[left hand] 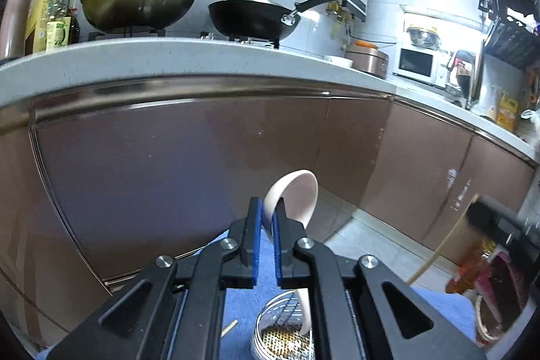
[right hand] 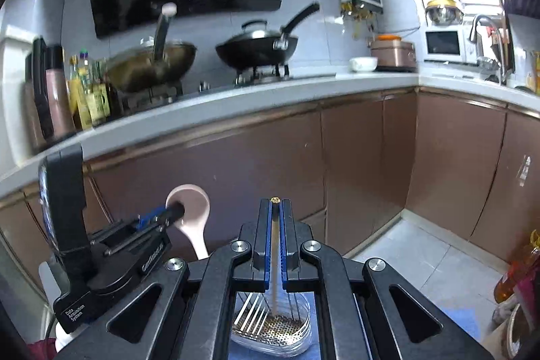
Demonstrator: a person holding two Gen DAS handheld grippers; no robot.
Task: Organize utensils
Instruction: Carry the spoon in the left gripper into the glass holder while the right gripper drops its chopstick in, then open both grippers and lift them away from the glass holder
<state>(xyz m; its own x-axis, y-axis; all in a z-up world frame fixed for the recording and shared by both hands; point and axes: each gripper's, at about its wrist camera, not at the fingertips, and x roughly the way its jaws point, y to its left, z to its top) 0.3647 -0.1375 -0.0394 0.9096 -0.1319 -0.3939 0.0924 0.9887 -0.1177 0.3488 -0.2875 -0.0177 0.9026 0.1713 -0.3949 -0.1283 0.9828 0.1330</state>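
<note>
My left gripper (left hand: 267, 215) is shut on a pale pink ceramic spoon (left hand: 297, 194), bowl end up; its handle hangs down toward a wire utensil holder (left hand: 283, 336) on a blue cloth (left hand: 243, 299). In the right wrist view the left gripper (right hand: 175, 211) holds the same spoon (right hand: 194, 208) at the left. My right gripper (right hand: 276, 208) is shut on a thin chopstick (right hand: 276, 272) that points down into the wire holder (right hand: 273, 326). The chopstick also shows as a slanted pale stick (left hand: 435, 255) in the left wrist view.
Another chopstick end (left hand: 229, 328) lies on the blue cloth. Brown cabinet doors (left hand: 202, 174) under a white counter (left hand: 168, 56) fill the view ahead. Two woks (right hand: 256, 48), oil bottles (right hand: 87, 90), a rice cooker (right hand: 393, 51) and a microwave (right hand: 443, 44) stand on the counter.
</note>
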